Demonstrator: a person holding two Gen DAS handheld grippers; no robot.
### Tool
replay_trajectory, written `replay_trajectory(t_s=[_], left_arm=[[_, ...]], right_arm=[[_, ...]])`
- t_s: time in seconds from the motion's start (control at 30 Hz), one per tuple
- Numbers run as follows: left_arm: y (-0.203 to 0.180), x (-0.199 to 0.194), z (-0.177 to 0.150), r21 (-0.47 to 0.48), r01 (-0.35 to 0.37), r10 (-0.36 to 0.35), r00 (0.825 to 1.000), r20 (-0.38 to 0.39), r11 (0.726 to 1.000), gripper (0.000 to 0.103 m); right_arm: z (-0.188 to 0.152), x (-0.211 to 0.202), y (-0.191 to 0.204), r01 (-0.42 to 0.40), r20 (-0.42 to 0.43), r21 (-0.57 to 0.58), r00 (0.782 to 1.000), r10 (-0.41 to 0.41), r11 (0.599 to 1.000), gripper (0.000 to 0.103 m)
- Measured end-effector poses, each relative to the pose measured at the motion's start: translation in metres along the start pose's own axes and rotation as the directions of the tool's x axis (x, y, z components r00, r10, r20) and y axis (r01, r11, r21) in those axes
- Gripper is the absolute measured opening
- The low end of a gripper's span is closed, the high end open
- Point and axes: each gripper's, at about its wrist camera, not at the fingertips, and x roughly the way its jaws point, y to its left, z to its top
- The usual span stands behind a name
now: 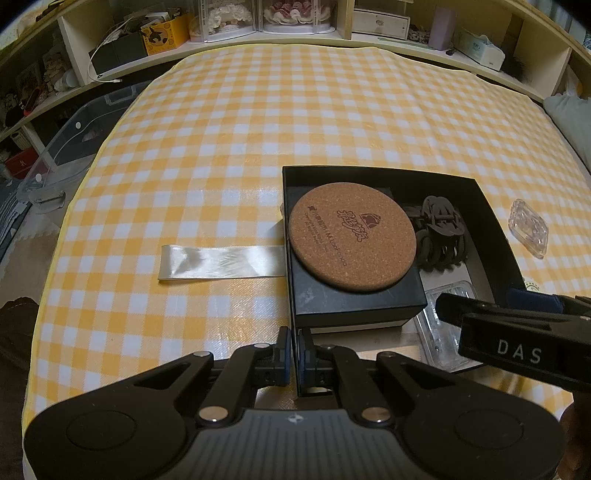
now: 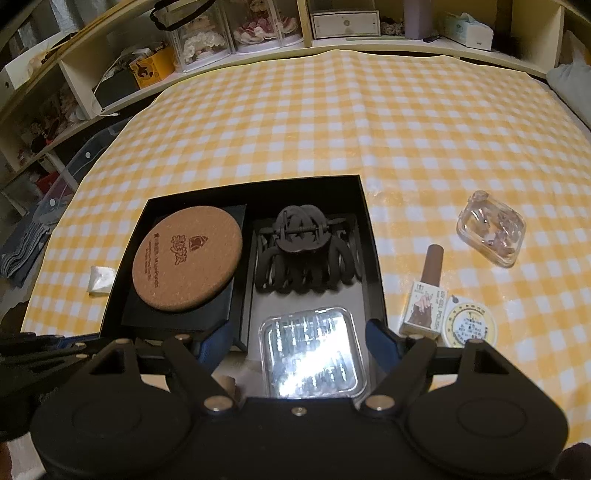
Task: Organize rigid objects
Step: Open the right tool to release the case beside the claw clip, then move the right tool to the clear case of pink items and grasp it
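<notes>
An open black box [image 2: 255, 181] sits on the checked cloth. Inside it, a round cork coaster [image 2: 186, 258] lies on a smaller black box [image 2: 177, 314]. Beside them are a dark hair claw [image 2: 304, 251] and a clear plastic case [image 2: 310, 354]. My right gripper [image 2: 297, 345] is open over the box's near end, with the clear case lying between its fingers and a gap at the left pad. My left gripper [image 1: 294, 345] is shut on the near left wall of the black box [image 1: 369, 172]. The right gripper [image 1: 517, 332] shows there at the right.
Right of the box on the cloth lie a nail polish bottle [image 2: 428, 280] in a small carton, a round tin [image 2: 469, 325] and a clear lidded dish [image 2: 491, 229]. A white ribbon [image 1: 221, 262] lies to the left. Cluttered shelves [image 2: 347, 22] run behind the table.
</notes>
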Motion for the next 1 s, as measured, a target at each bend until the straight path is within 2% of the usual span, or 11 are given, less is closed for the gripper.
replay_trajectory(t_s=[0.17, 0.3, 0.6, 0.8, 1.0], left_arm=[[0.000, 0.000, 0.000, 0.000, 0.000, 0.000, 1.000, 0.000, 1.000, 0.005], [0.000, 0.000, 0.000, 0.000, -0.001, 0.001, 1.000, -0.001, 1.000, 0.005], [0.000, 0.001, 0.000, 0.002, -0.005, 0.005, 1.000, -0.002, 1.000, 0.005], [0.000, 0.001, 0.000, 0.003, -0.008, 0.008, 1.000, -0.003, 1.000, 0.005], [0.000, 0.001, 0.000, 0.011, -0.013, 0.013, 1.000, -0.003, 1.000, 0.005]], right_arm=[[0.000, -0.008, -0.002, -0.031, -0.011, -0.011, 0.999, 0.031, 0.999, 0.082], [0.003, -0.026, -0.006, -0.068, 0.019, -0.044, 0.997, 0.069, 0.997, 0.085], [0.021, -0.075, -0.029, -0.084, 0.102, -0.135, 0.990, 0.098, 0.987, 0.095], [0.031, -0.099, -0.063, -0.079, 0.181, -0.167, 0.978, 0.109, 0.983, 0.103], [0.040, -0.102, -0.111, -0.047, 0.278, -0.208, 0.955, 0.105, 0.977, 0.103]])
